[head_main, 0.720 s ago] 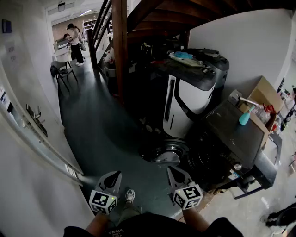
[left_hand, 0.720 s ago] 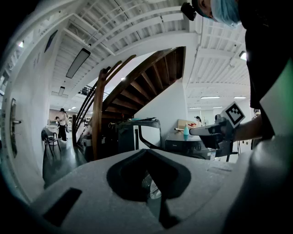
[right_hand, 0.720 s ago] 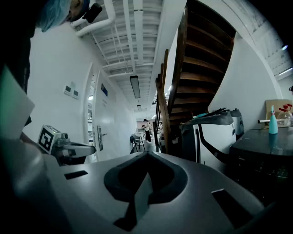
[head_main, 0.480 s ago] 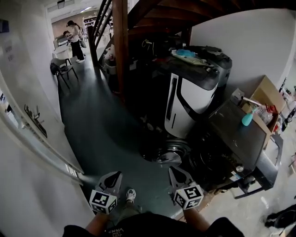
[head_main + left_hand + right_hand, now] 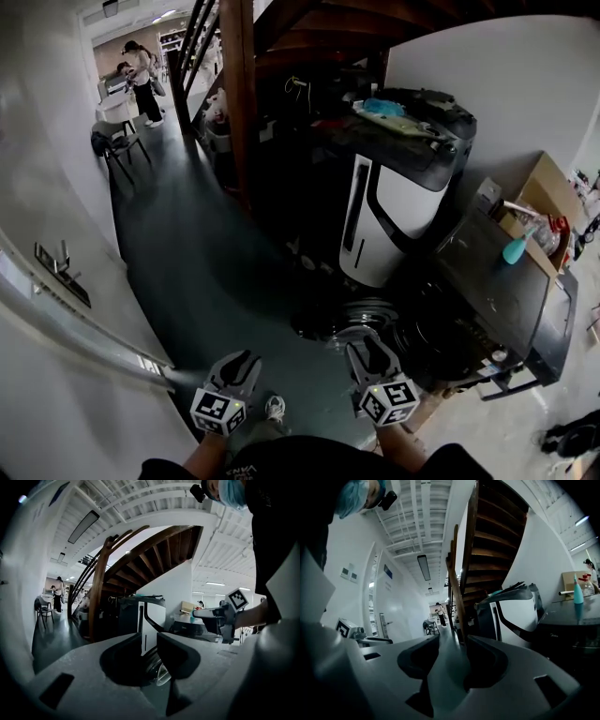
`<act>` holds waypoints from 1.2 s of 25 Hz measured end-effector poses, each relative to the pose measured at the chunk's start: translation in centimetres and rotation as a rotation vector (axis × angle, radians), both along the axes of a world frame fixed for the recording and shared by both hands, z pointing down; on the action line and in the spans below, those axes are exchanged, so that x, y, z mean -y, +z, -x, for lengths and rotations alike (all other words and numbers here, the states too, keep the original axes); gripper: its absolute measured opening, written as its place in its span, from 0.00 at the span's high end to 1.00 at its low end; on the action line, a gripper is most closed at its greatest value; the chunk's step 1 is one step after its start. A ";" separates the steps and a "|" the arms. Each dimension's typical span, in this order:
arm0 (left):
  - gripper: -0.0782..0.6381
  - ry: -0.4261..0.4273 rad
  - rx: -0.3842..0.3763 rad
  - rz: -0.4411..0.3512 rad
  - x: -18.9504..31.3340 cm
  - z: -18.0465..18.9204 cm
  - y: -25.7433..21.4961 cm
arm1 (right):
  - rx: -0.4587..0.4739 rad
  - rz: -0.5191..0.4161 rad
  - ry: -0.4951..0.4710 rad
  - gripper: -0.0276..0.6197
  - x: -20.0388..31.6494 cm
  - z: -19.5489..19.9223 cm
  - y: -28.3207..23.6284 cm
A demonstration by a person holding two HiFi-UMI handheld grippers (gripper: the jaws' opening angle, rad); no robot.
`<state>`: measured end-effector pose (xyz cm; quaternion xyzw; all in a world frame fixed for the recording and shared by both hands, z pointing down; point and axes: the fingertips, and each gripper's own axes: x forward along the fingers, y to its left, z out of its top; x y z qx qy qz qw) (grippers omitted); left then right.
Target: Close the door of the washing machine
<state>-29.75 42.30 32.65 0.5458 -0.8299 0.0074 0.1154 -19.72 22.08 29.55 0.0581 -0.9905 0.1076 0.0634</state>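
The washing machine [image 5: 492, 286] sits dark at the lower right of the head view. Its round door [image 5: 349, 316] hangs open, swung out to the left of the machine's front toward frame centre. The right tongs [image 5: 366, 347] are just below the door and nearest to it, jaws moderately apart with nothing between them. The left tongs [image 5: 239, 360] are further left, jaws only a narrow gap apart and also empty. In their own view the door's glass [image 5: 161, 671] shows ahead through that gap. Closing the door likely means a push from its left side toward frame right, and the right tongs look better placed for it.
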 end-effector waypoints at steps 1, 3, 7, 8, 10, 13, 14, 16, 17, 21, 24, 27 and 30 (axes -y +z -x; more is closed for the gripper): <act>0.75 0.013 -0.010 -0.002 0.4 1.1 0.2 | -0.003 -0.003 0.019 0.68 0.4 0.9 0.1; 0.72 0.042 -0.031 0.003 0.9 3.3 0.9 | -0.010 0.004 0.049 0.61 0.9 2.6 0.2; 0.67 0.111 -0.060 0.019 2.8 7.7 2.7 | -0.026 0.024 0.117 0.58 2.3 5.6 1.0; 0.67 0.136 -0.069 0.026 3.3 8.7 3.1 | -0.030 0.031 0.145 0.58 2.6 6.1 1.3; 0.66 0.205 -0.085 0.056 4.3 10.5 4.3 | -0.043 0.053 0.217 0.58 2.7 6.5 2.1; 0.64 0.325 -0.081 0.114 6.5 12.5 6.7 | -0.063 0.096 0.310 0.58 2.8 6.3 3.3; 0.63 0.361 -0.076 0.133 7.6 13.0 7.6 | -0.069 0.108 0.334 0.58 3.0 6.1 3.7; 0.60 0.421 -0.071 0.164 9.7 13.6 8.9 | -0.088 0.122 0.379 0.57 3.4 5.4 4.3; 0.59 0.448 -0.069 0.171 10.8 13.9 9.4 | -0.098 0.129 0.404 0.57 3.6 4.9 4.6; 0.57 0.543 -0.046 0.186 15.1 14.6 11.5 | -0.117 0.156 0.498 0.57 4.9 3.2 6.2; 0.55 0.599 -0.035 0.204 18.6 14.2 13.3 | -0.129 0.169 0.543 0.57 6.5 1.8 7.5; 0.55 0.632 -0.040 0.227 21.9 13.7 15.2 | -0.131 0.178 0.571 0.57 8.2 0.4 8.5; 0.52 0.672 -0.043 0.269 24.6 13.1 17.6 | -0.138 0.184 0.587 0.57 9.6 -1.0 9.3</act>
